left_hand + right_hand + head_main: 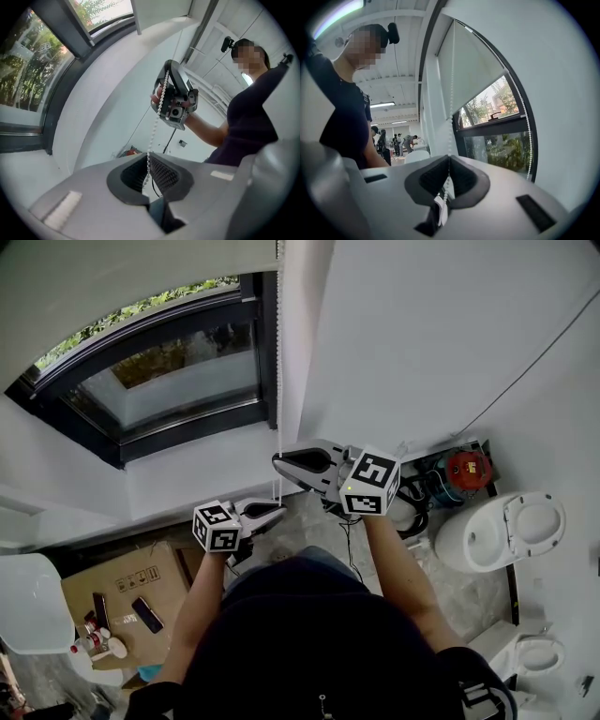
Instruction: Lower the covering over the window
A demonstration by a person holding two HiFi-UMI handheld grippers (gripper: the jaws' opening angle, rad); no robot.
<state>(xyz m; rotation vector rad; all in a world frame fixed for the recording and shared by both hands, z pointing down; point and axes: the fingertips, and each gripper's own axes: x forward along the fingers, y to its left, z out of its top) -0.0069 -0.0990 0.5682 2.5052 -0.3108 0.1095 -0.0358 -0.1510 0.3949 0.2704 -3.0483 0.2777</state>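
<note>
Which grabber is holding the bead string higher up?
The right gripper: it is shut on the bead chain above the left gripper, which pinches the same chain lower down.

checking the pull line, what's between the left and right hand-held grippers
Only a straight stretch of white plastic bead chain, clamped in both the left hand-held gripper and the right hand-held gripper. The left gripper view shows it.

i see the blind (122, 273) cut off by the head view's top edge, and the bead chain (278, 381) leaves frame there too; small items (147, 614) on the cardboard box (89, 589) are too tiny to name
</note>
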